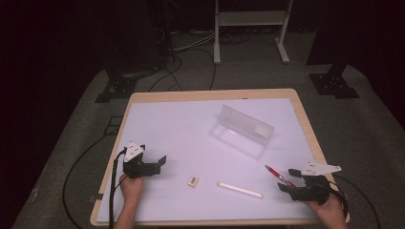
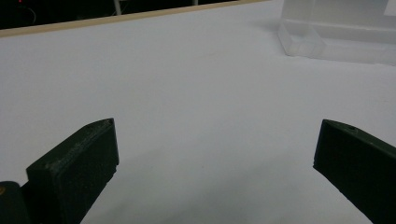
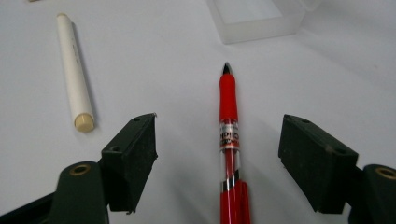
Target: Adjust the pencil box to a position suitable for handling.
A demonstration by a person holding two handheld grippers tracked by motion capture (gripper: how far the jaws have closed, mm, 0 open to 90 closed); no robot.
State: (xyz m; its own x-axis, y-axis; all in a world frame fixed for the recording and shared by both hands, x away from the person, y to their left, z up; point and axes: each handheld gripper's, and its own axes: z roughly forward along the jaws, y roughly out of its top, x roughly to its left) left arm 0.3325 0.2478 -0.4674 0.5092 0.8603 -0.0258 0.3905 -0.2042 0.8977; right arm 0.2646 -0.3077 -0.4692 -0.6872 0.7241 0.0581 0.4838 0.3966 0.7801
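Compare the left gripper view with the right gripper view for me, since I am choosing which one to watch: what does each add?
The left gripper view adds the table's wooden edge beyond open jaws over bare mat. The right gripper view adds the red pen lying between open jaws, untouched, and the white stick beside it. Both share the white mat and a corner of the clear plastic case.
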